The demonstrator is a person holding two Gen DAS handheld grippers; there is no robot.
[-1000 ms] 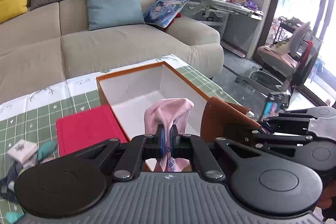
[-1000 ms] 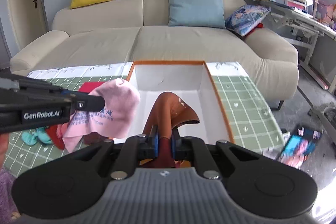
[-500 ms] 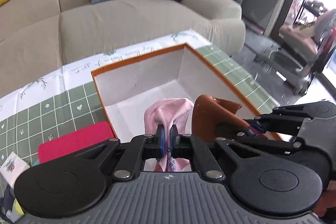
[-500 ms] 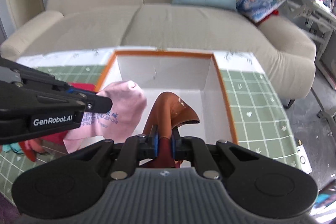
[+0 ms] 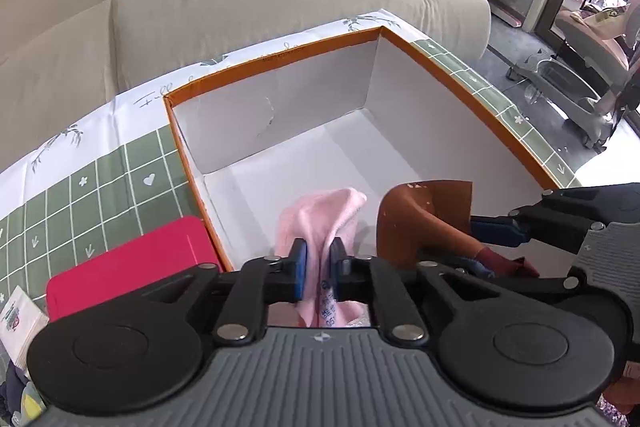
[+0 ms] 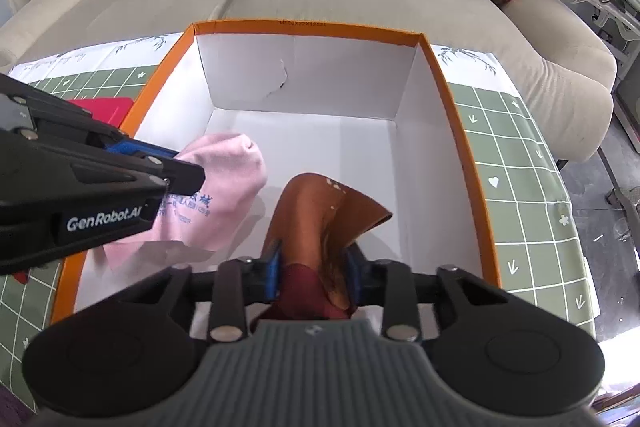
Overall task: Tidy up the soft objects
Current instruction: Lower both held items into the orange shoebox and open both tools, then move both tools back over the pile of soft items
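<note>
My left gripper (image 5: 319, 269): jaws opening, soft pink printed cloth (image 5: 324, 223) between them, over the white-lined orange cardboard box (image 6: 312, 29). My right gripper (image 6: 313, 269): jaws opening, rust-brown fabric piece (image 6: 320, 203) between them, inside that box.

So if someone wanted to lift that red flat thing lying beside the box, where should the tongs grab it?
Probably by the rounded corner nearest the orange box, coming from above and pinching across the edge. The red flat thing lies flat on the green checked cloth, so only its thin rim offers a bite; its lower side is hidden behind the left tongs.
</note>
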